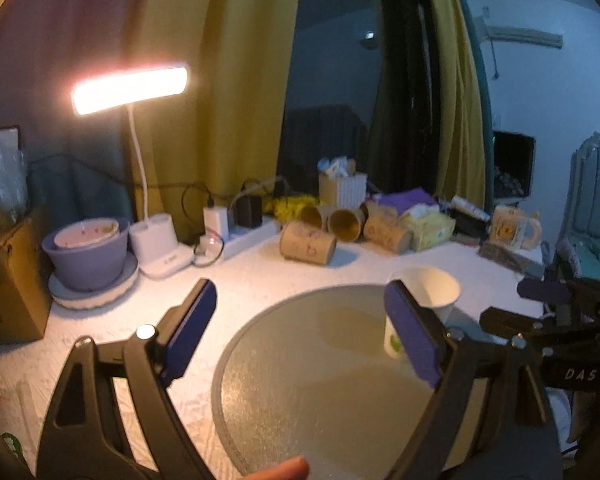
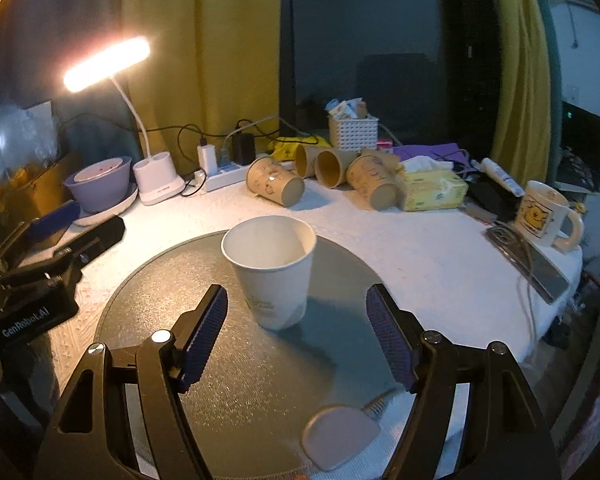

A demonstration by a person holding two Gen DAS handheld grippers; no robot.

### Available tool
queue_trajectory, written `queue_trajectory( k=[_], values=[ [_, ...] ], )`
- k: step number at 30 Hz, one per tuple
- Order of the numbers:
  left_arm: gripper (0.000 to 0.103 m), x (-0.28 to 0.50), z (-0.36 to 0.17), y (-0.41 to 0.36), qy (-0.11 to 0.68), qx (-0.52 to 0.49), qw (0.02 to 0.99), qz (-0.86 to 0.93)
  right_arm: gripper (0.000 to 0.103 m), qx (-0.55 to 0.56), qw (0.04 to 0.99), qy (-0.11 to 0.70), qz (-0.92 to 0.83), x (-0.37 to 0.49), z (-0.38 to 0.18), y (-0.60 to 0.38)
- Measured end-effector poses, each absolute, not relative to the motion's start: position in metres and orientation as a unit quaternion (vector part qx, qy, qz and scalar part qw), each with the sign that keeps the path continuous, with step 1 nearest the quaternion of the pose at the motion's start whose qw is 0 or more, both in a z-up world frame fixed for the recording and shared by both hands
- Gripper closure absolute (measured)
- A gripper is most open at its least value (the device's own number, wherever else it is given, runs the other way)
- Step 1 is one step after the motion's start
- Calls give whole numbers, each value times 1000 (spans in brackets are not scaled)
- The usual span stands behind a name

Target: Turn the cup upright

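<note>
White-clothed table [image 2: 420,256], round grey mat [image 2: 236,380] nearest. Right gripper [image 2: 296,336]: jaws apart, holding nothing. One white paper cup [image 2: 272,268] just beyond, at 12 o'clock, standing mouth-up on the mat; flip looks done, nothing left but backing off. Left gripper [image 1: 300,328] at 9 o'clock, jaws apart too. Farther back: four brown cups [image 2: 276,186] lying on their sides, one mug [image 2: 548,214].
</note>
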State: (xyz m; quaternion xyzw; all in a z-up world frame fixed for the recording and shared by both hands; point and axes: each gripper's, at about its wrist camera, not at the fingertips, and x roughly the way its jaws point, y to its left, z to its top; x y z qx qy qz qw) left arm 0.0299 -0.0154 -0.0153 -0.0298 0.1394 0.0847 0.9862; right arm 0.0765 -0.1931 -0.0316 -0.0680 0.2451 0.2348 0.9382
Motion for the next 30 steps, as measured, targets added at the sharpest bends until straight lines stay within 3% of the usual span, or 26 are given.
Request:
queue_trajectory(
  k=[17,30],
  values=[
    [16,-10,13,-36,30,10,997,70,28,-55,958,183,215,46,-2,-216],
    [16,-24,31,-30,15,-6,999,50,28,-55,967,147,203,23,26,-224]
  ],
)
